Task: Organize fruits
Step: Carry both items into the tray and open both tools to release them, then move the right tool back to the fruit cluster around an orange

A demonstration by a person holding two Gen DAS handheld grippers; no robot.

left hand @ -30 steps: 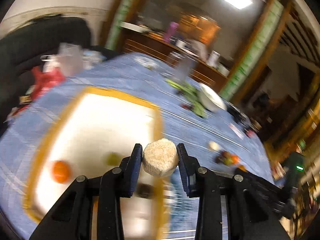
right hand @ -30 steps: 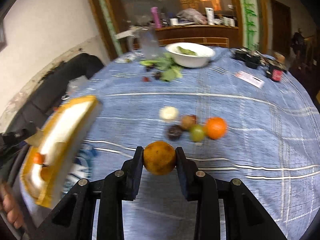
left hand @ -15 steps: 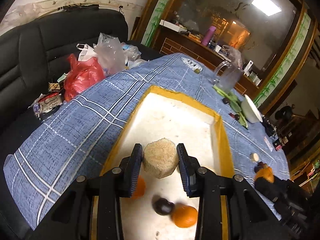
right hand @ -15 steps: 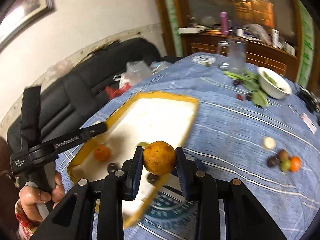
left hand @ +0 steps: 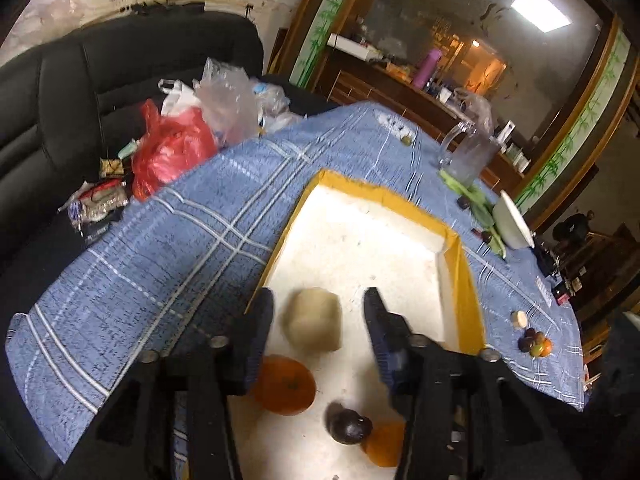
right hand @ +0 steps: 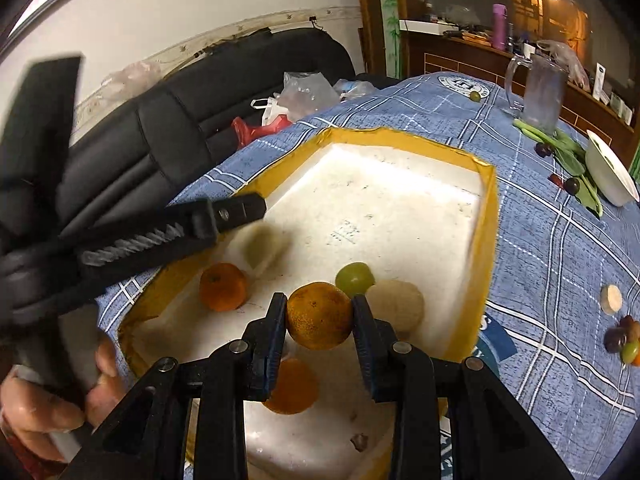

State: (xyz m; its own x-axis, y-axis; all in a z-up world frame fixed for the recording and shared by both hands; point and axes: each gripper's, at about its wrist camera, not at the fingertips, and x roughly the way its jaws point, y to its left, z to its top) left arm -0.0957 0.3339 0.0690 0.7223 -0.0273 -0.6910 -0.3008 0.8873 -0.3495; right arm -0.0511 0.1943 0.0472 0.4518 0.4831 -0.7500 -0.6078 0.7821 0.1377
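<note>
A white foam tray with a yellow rim [left hand: 460, 248] [right hand: 488, 216] lies on the blue checked tablecloth. My left gripper [left hand: 318, 320] is open above it; the pale beige fruit [left hand: 314, 324] [right hand: 260, 248] is blurred between the spread fingers, free of them. My right gripper [right hand: 319, 316] is shut on a brownish orange [right hand: 319, 316] over the tray. In the tray lie two oranges [left hand: 285, 384] [right hand: 222, 286], a dark fruit [left hand: 349, 426], a green fruit [right hand: 354, 278] and another beige fruit [right hand: 396, 306].
A small fruit pile [left hand: 534, 342] [right hand: 624, 338] and a pale slice [right hand: 611, 299] lie right of the tray. A white bowl [right hand: 610, 172], greens [right hand: 560, 146] and a glass jug [right hand: 540, 92] stand far right. A black sofa with plastic bags [left hand: 180, 140] is behind the table's left edge.
My left gripper has opened and the beige fruit has come free over the tray. My right gripper carried the orange from the table side to above the tray.
</note>
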